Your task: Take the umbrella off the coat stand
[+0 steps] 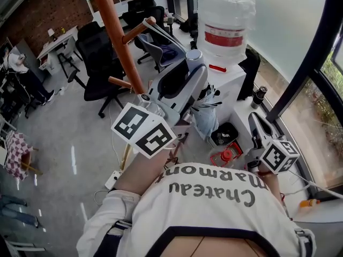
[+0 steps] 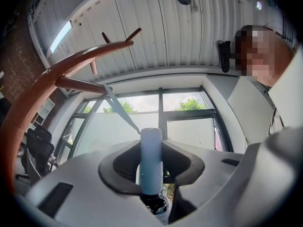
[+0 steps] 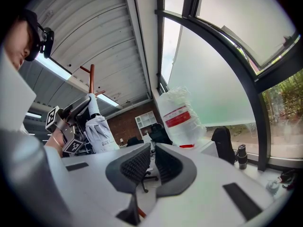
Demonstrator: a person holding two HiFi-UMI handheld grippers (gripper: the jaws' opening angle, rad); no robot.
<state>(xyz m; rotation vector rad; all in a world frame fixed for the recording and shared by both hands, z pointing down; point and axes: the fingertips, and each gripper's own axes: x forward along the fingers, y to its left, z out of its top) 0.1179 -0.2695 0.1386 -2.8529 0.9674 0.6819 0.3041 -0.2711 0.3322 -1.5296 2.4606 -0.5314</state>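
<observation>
Both left gripper (image 2: 151, 157) fingers (image 2: 122, 167) clench the umbrella handle (image 2: 151, 145), clearest in the left gripper view; right gripper (image 3: 152, 155) fingers (image 3: 170, 167) slightly parted.

The coat stand (image 1: 115, 31) is running off the top edge, its lower part hiding behind the left gripper (image 1: 190, 69) (also covering much of the umbrella (image 1: 205, 123)).

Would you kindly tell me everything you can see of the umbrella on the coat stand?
The umbrella is a folding one, closed. Its pale whitish canopy hangs bunched, with dark rib tips showing. Its handle is a smooth, pale blue-grey cylinder, clamped between the pads of the left gripper. A grey strap runs straight from the handle to a peg of the reddish-brown coat stand, so it is not yet off.
</observation>
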